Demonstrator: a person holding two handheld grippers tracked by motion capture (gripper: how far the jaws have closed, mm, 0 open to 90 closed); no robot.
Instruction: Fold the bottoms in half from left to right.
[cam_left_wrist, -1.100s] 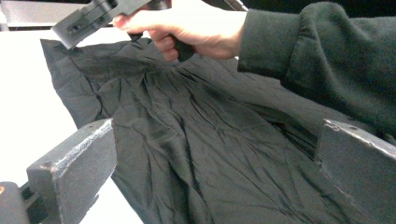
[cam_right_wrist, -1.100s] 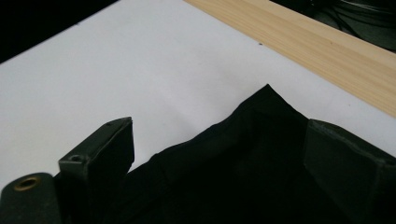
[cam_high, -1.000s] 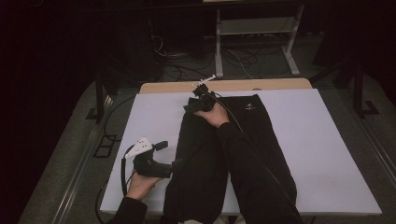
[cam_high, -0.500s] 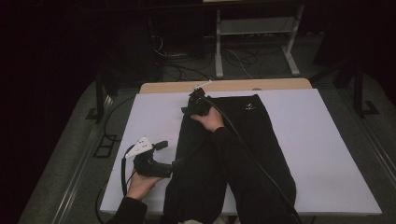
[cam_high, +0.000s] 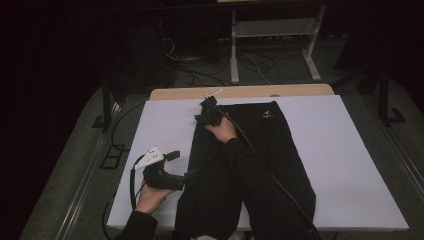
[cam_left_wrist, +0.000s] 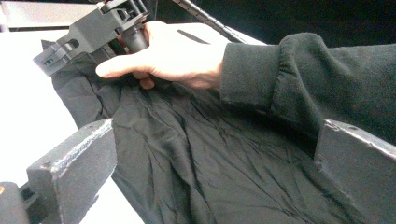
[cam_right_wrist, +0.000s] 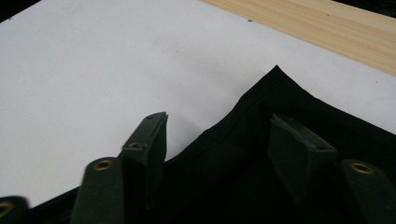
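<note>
**Inspector:** Report the position of the right gripper (cam_high: 204, 114).

**Assistant:** It sits at the far left corner of the black trousers (cam_high: 260, 170), which lie flat down the middle of the white table cover (cam_high: 360, 165), waist end away from the person. Against the picture of a second ago, the right hand has travelled leftward along the waistband, from nearer its middle out to that corner. In its own view the jaws stand apart, straddling the hem edge of the trousers (cam_right_wrist: 261, 140), one jaw over bare cover, the other over cloth.

**Inspector:** Any cloth pinched?

**Assistant:** None that I can see; the gap between the jaws is clear (the corner peak of the fabric lies just beyond them).

**Inspector:** And the left gripper (cam_high: 186, 175)?

**Assistant:** Unchanged across all three high pictures: resting near the left edge of the trousers, about level with the thigh. Its jaws are spread wide in its own view, with wrinkled black fabric (cam_left_wrist: 196, 158) between and beyond them, nothing clamped. The person's right hand (cam_left_wrist: 173, 56) shows farther off there.

**Inspector:** Meaning for the job?

**Assistant:** My judgement: the right gripper is now lined up to take the waist corner, likely as the start of a fold or a straightening pull. The grasp is not yet made.
</note>
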